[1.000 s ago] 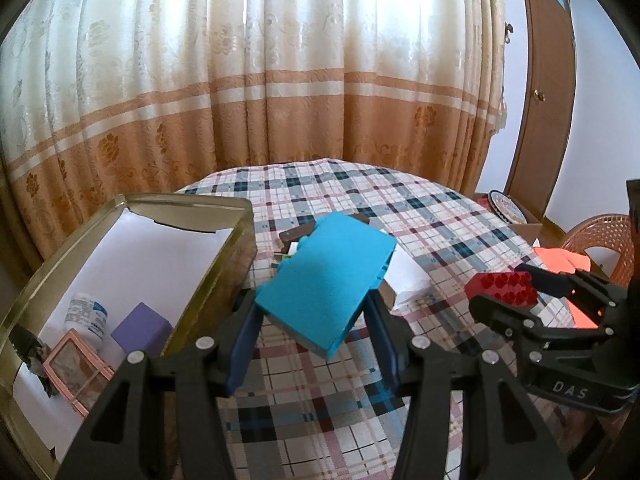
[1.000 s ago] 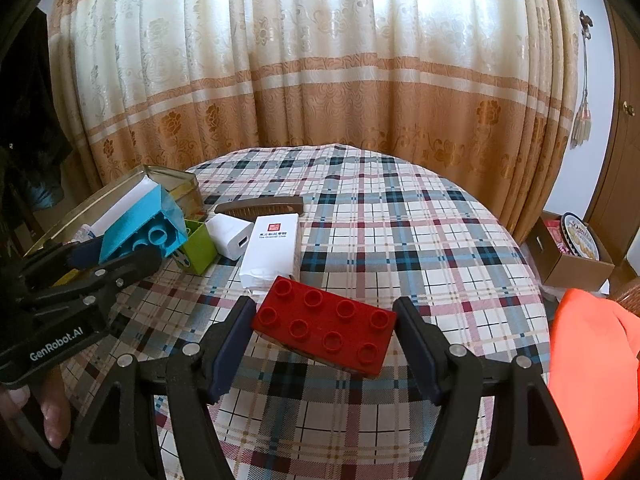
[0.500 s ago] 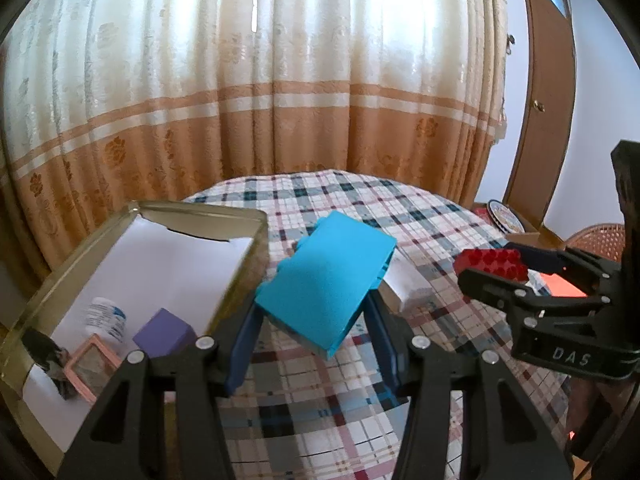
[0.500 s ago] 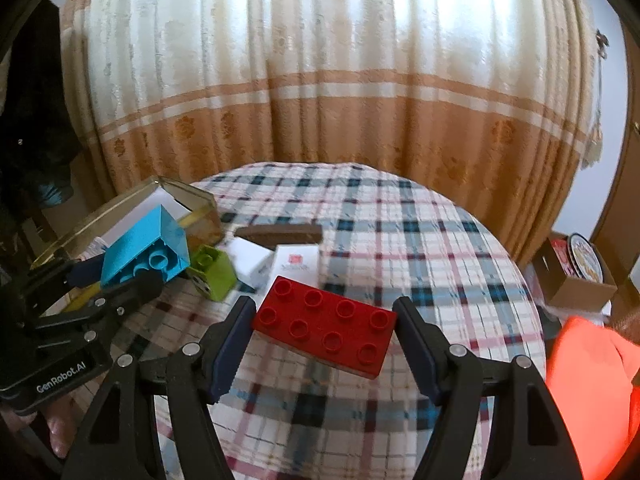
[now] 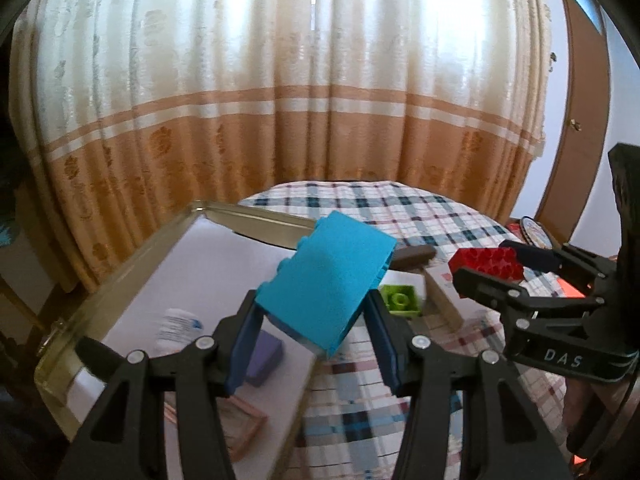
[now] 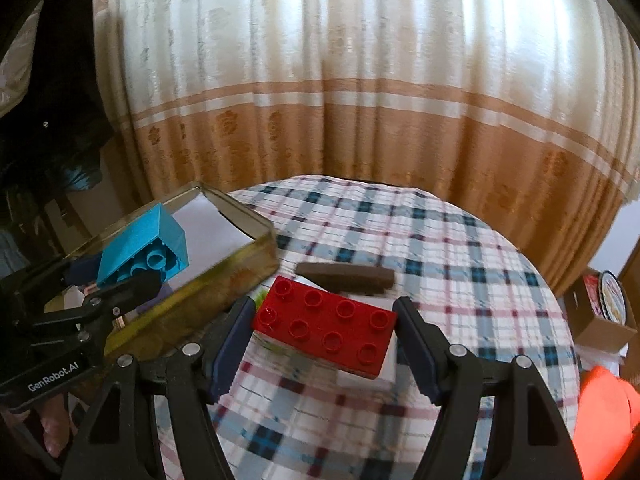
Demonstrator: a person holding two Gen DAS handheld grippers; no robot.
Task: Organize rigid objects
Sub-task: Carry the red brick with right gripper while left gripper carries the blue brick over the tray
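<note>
Left gripper has its jaws clamped on the blue brick over the tin, right gripper clamped on the red brick above the worktop.

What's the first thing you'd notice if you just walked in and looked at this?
Two bright toy bricks held up in the air: a big blue brick clamped in the left hand-held gripper above the gold tin, and a red brick with round studs in the right hand-held gripper over the checked tablecloth. Behind them hangs a tall cream and orange curtain.
</note>
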